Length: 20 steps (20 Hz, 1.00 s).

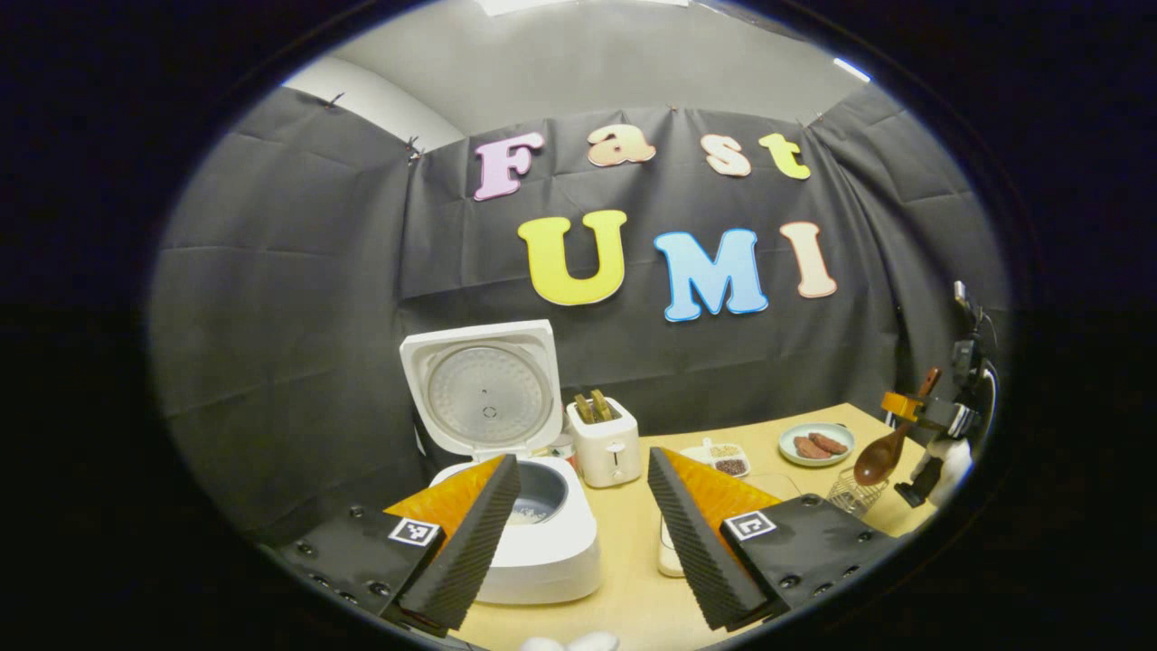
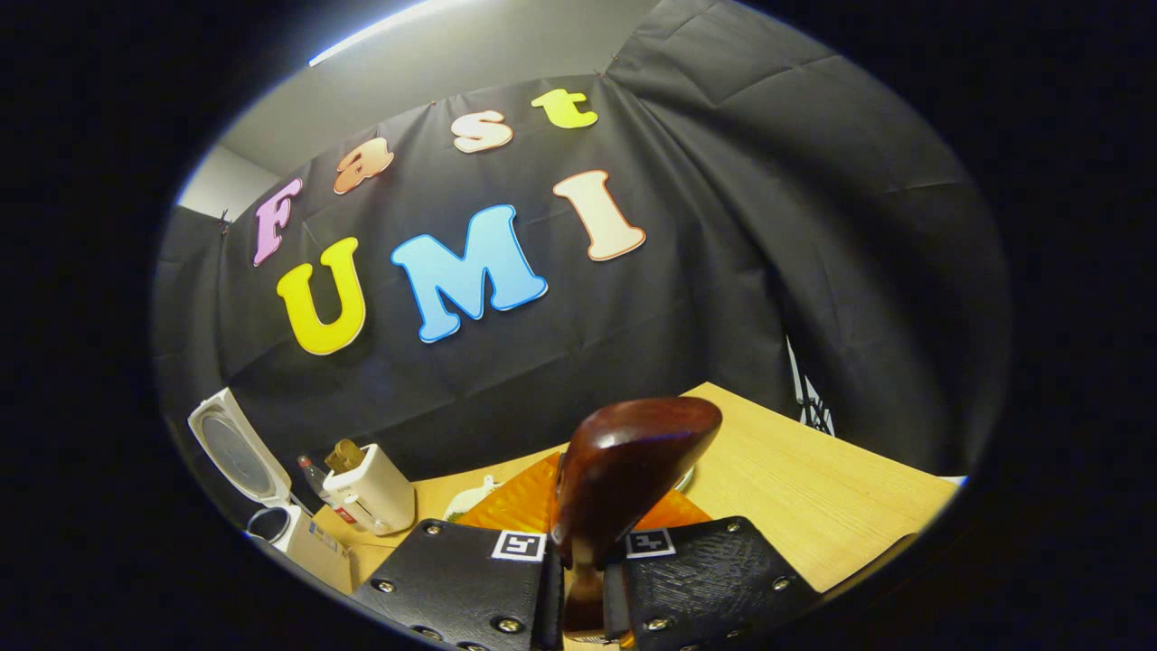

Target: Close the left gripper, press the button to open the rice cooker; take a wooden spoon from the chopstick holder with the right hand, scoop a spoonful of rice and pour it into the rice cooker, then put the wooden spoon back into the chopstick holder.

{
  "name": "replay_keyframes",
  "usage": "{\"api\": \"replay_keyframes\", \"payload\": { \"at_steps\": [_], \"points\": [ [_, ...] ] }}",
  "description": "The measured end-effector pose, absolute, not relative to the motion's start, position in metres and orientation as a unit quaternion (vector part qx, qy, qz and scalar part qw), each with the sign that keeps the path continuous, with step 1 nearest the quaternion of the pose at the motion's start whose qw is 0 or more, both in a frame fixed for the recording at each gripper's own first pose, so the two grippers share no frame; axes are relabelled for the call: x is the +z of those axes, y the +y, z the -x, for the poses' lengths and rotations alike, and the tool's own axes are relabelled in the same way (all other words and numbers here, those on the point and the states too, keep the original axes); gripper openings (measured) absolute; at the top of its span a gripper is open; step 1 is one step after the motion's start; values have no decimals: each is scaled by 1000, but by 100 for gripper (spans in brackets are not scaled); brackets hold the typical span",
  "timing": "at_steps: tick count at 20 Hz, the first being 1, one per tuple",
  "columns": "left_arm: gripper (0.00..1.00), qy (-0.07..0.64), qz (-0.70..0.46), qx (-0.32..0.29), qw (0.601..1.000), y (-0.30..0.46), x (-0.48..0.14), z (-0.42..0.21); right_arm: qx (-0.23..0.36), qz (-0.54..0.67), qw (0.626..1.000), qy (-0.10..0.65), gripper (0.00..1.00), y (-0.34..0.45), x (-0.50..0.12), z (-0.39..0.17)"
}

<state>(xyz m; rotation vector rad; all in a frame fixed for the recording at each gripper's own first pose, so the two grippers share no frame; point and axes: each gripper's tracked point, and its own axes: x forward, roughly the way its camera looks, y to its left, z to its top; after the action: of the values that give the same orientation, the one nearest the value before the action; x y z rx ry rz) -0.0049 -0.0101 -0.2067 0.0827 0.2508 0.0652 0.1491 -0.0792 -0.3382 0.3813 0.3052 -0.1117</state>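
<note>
Rice cooker (image 1: 533, 533) is already popped open, lid (image 1: 486, 389) standing straight up at the back, sitting on the left of the surface (image 1: 633, 579) right in front of the left tongs (image 1: 578, 497), so the button step looks done. Those left tongs are spread apart and holding nothing, just hanging over the near edge of the surface. Inside the pot I can make out something pale at the bottom, could be rice, can't really tell. The right tongs (image 2: 583, 579) are clamped on the handle of the spoon (image 2: 624, 470), bowl end sticking up toward the camera; in the left gripper view you can see the same spoon (image 1: 881, 457) held off at the far right, just above a clear glass holder (image 1: 854, 493), which I'd guess is the chopstick holder. So my read is it's either just been pulled out or is about to go back in, and I honestly can't say which. If it's the first, then scooping, pouring and returning the spoon are all left. Other stuff around: a toaster (image 1: 604, 443) just right of the cooker, a small divided tray (image 1: 723, 457) with grains, and a plate (image 1: 816, 445) with a couple of brown pieces. Brands or writing: nothing readable on the cooker or toaster, only little square black-and-white markers on the tongs.
</note>
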Motion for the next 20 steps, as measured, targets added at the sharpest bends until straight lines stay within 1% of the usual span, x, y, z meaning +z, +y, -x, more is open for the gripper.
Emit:
{"api": "replay_keyframes", "payload": {
  "at_steps": [2,3,4,8,9,10,12,13,15,17,18,20],
  "points": [
    [100,127,-42,30,991,-15,-207,0,-53,-194,966,161,17,-76,-354,-148],
    [98,128,-42,30,990,-16,-210,-1,-54,-193,965,166,17,-76,-362,-149],
    [100,129,-43,30,990,-18,-212,-1,-57,-185,967,168,13,-75,-372,-147],
    [100,131,-50,29,990,-18,-212,-2,-65,-178,960,206,13,-75,-415,-143],
    [98,132,-52,30,989,-17,-214,-1,-69,-176,960,206,13,-78,-417,-142],
    [100,133,-52,30,989,-17,-214,-1,-73,-174,961,201,14,-80,-415,-143],
    [96,133,-52,31,989,-16,-214,-2,-76,-179,959,206,14,-81,-418,-145],
    [100,134,-52,31,989,-16,-215,-2,-82,-178,958,211,13,-85,-421,-144],
    [98,132,-54,30,989,-17,-213,-4,-88,-169,956,224,14,-92,-428,-140],
    [96,128,-55,29,990,-17,-209,-3,-84,-162,956,231,37,-92,-426,-133],
    [100,127,-55,29,990,-18,-207,-4,-92,-149,956,237,58,-96,-429,-130],
    [100,125,-55,28,990,-18,-205,-5,-104,-129,957,239,99,-107,-429,-123]
  ]
}}
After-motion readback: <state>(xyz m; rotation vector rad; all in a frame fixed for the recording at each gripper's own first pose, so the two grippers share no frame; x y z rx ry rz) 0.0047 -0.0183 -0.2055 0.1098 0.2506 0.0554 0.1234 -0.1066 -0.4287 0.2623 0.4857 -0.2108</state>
